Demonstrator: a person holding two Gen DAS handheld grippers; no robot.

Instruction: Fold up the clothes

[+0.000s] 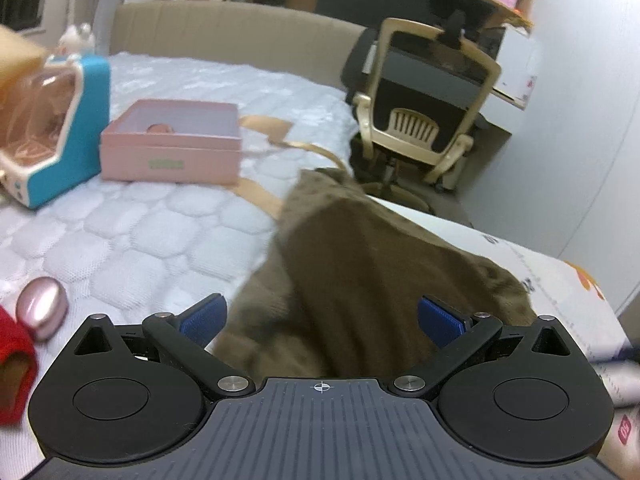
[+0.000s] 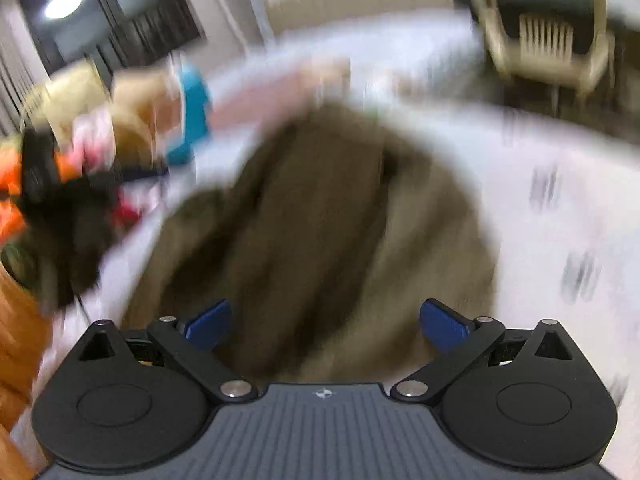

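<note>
Both the left gripper (image 1: 322,318) and right gripper (image 2: 325,322) gape wide, empty, over the brown garment (image 1: 360,264) — the pink box (image 1: 172,142) holds a small pink item.

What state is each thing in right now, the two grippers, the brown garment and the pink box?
Left gripper: open, holding nothing.
Right gripper: open, holding nothing.
Brown garment: rumpled on the bed, not folded flat.
Pink box: lid off, a small pink item inside.
Office chair: upright, unoccupied.
</note>
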